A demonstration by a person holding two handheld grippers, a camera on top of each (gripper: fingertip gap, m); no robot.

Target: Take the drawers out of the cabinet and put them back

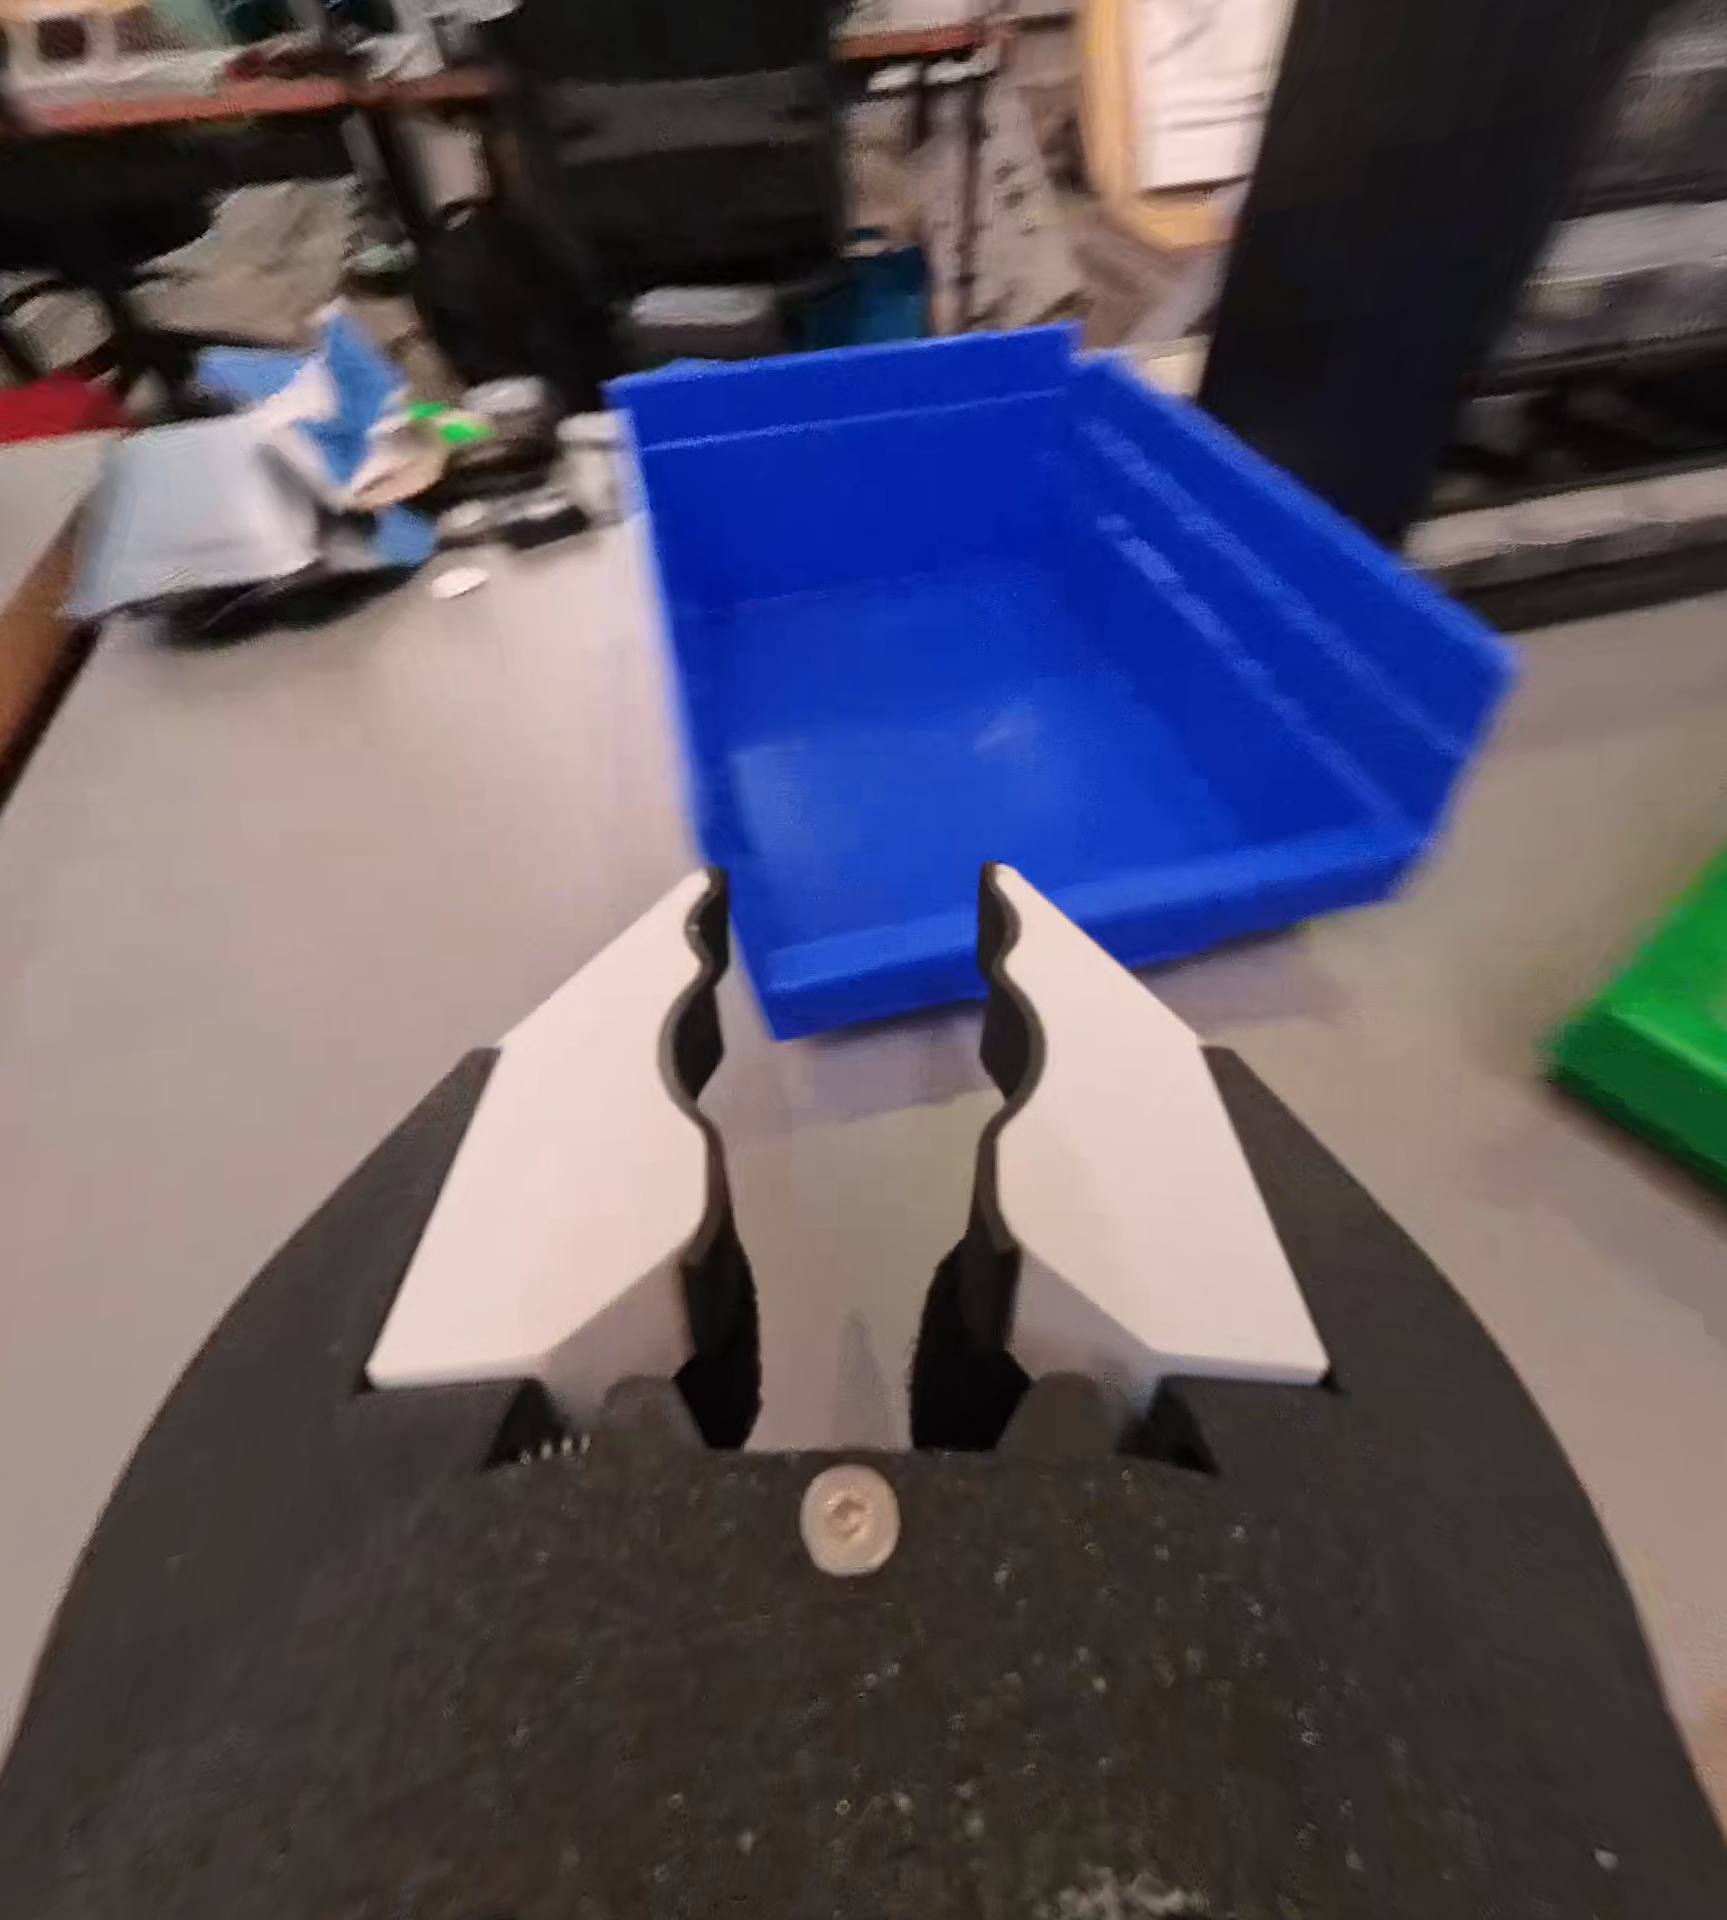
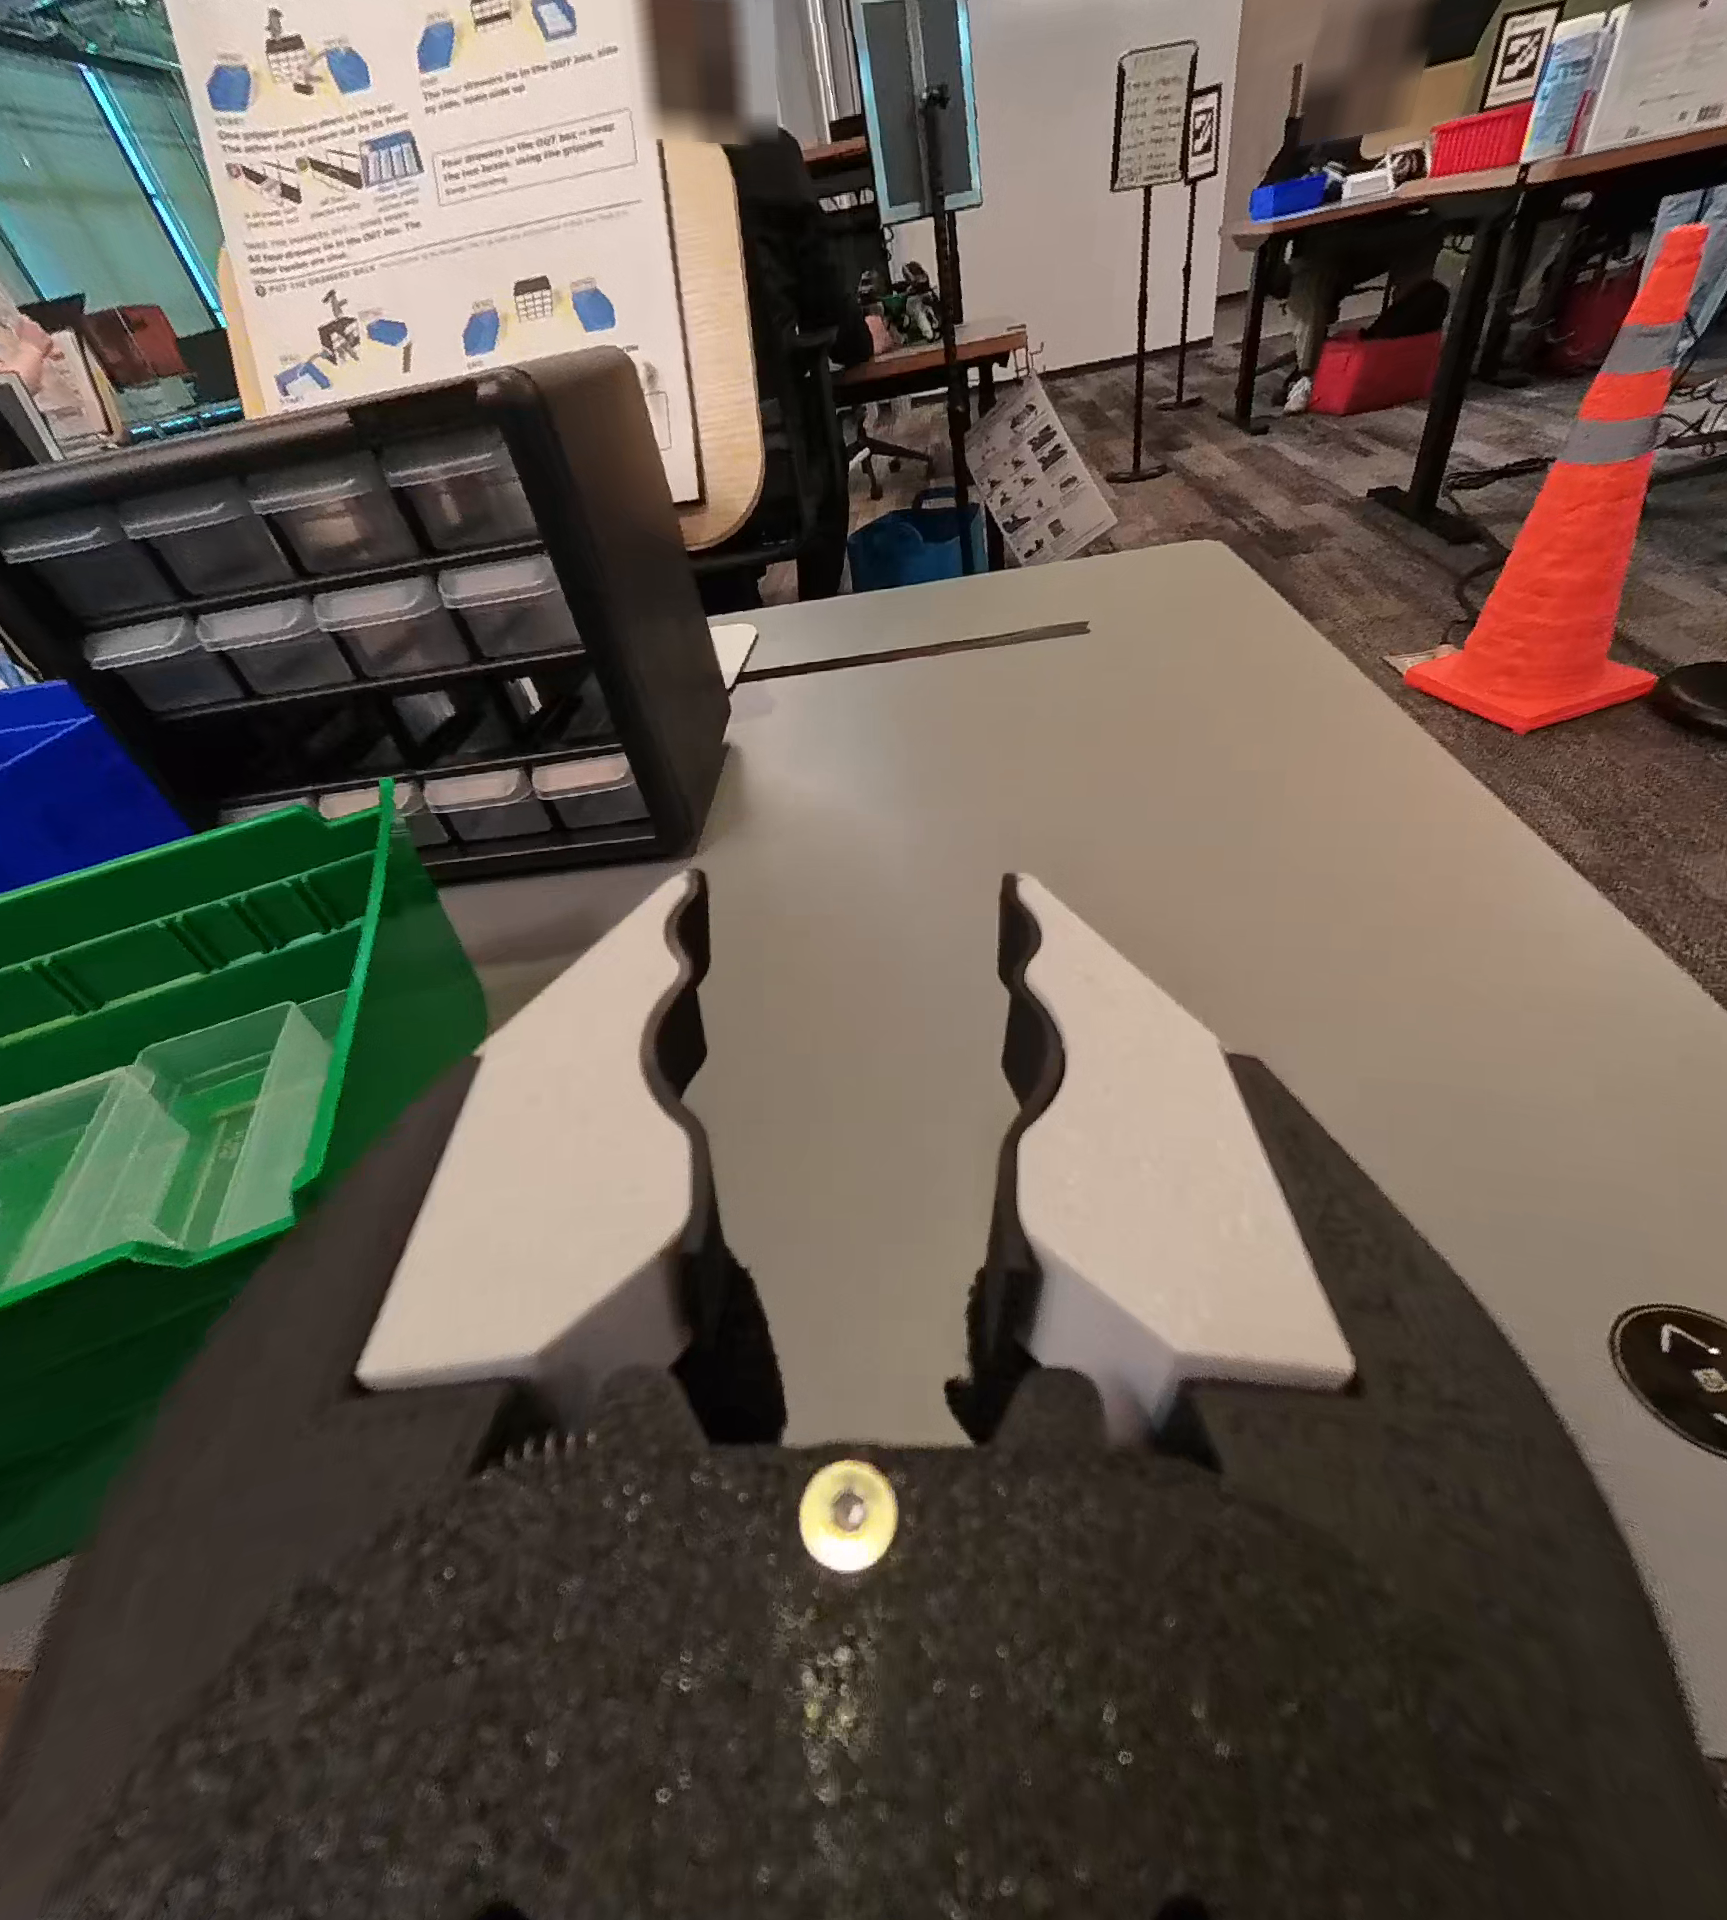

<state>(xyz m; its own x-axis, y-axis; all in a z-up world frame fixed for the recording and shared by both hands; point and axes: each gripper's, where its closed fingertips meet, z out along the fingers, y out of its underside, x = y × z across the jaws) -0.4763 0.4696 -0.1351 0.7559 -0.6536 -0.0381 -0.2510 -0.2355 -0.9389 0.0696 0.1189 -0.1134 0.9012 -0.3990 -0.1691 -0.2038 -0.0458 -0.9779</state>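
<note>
Your left gripper (image 1: 848,883) hangs over the grey table (image 1: 319,883), jaws parted with a clear gap and nothing between them. Just ahead of its tips sits one blue bin (image 1: 1025,665), empty as far as the blurred view shows, with a corner of one green bin (image 1: 1711,1091) off to the right. Past the blue bin lies a heap of cloth and small clutter (image 1: 319,488) at the table's far end, too smeared to count.

Your right gripper (image 2: 854,883) is also spread wide and holds nothing, only bare table (image 2: 1254,883) between the fingers. Close on its left is the green bin (image 2: 111,956), and inside it you have clear plastic drawers (image 2: 163,1132) lying side by side; two show fully, with part of a third at the edge. Behind that, the blue bin (image 2: 7,790) peeks in. Farther back stands the black cabinet (image 2: 620,582), four rows of four slots: the top two rows and the bottom row look filled, and the third row looks empty. Beyond the table, one orange cone (image 2: 1586,499) stands on the carpet, and one instruction poster (image 2: 443,187) rises behind the cabinet.
</note>
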